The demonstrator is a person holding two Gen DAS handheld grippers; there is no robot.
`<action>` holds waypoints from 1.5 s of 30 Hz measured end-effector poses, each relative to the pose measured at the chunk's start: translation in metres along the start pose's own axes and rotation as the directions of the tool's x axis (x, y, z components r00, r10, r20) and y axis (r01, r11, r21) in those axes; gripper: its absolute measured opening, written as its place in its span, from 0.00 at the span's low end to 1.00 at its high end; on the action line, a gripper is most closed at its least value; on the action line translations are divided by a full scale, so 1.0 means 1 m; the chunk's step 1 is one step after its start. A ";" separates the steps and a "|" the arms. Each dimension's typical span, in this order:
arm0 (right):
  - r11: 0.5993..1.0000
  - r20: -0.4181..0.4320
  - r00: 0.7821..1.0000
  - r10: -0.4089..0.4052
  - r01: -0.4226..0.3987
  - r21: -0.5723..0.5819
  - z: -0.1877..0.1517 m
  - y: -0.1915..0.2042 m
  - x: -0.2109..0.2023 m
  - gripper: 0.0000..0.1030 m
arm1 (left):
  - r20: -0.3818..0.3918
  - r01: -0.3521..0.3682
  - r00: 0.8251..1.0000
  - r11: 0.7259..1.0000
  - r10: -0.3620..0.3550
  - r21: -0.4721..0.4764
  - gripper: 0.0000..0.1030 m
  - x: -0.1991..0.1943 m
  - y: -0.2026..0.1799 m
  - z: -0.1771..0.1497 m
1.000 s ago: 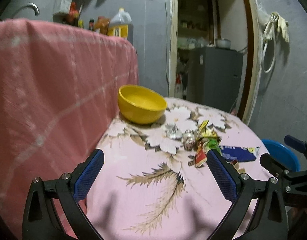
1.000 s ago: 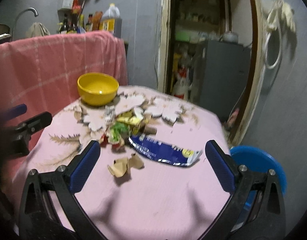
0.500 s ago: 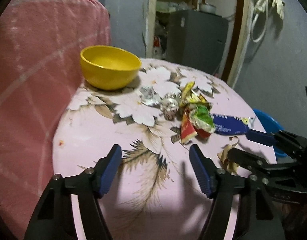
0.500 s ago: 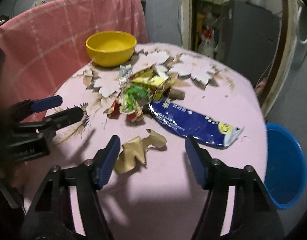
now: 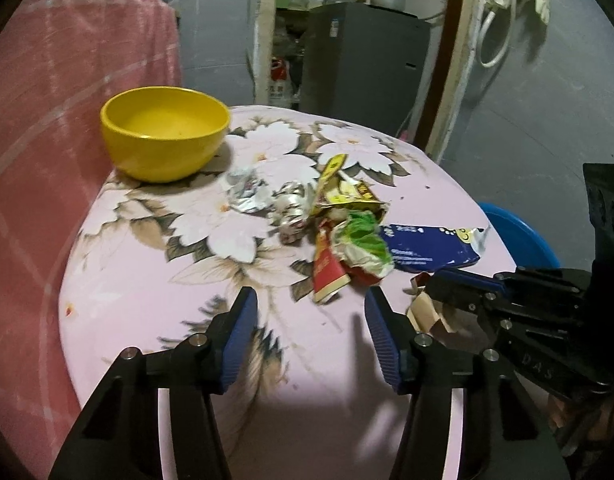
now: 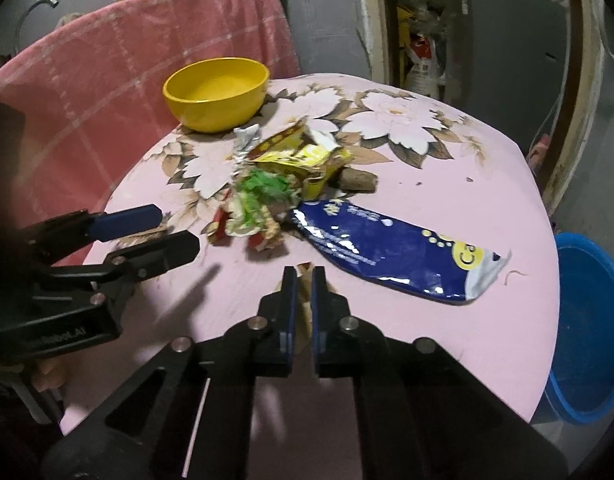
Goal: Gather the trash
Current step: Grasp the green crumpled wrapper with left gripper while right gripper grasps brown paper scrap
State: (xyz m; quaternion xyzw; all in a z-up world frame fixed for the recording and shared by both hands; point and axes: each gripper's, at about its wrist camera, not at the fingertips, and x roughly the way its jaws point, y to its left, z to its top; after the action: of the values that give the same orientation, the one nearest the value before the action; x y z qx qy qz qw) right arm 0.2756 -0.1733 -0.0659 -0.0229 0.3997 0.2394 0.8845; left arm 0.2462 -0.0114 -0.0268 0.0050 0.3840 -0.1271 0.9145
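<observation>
A heap of wrappers lies mid-table on the pink floral cloth: foil, yellow, green and red ones, with a long blue packet to the right. My right gripper is shut on a crumpled brown paper, which pokes out between its pads at the table's near side. My left gripper is open and empty, just short of the red wrapper. It also shows in the right wrist view.
A yellow bowl stands at the table's far left, against a pink cloth-covered back. A blue bucket stands on the floor right of the table. A grey cabinet and a doorway lie behind.
My right gripper has closed on the brown paper, which lay loose between its open fingers before. My left gripper has narrowed and moved closer to the wrappers.
</observation>
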 end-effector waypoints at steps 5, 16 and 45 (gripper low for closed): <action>0.999 0.007 1.000 0.020 -0.020 0.038 -0.001 -0.010 -0.002 0.25 | 0.005 0.012 1.000 1.000 -0.013 0.012 0.36 0.010 -0.004 0.006; 0.998 0.021 0.999 0.025 -0.026 0.051 -0.001 -0.013 -0.005 0.25 | -0.011 -0.010 1.000 1.000 0.010 0.009 0.07 0.017 0.000 0.007; 0.998 -0.039 0.999 -0.020 0.022 0.064 -0.007 0.002 -0.002 0.69 | -0.108 -0.019 0.994 0.987 0.001 -0.162 0.06 -0.032 0.028 -0.040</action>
State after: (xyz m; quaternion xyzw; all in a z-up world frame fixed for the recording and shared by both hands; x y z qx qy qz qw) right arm 0.2686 -0.1740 -0.0687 -0.0031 0.4238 0.2167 0.8794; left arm 0.2032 0.0274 -0.0347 -0.0608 0.4418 -0.0903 0.8905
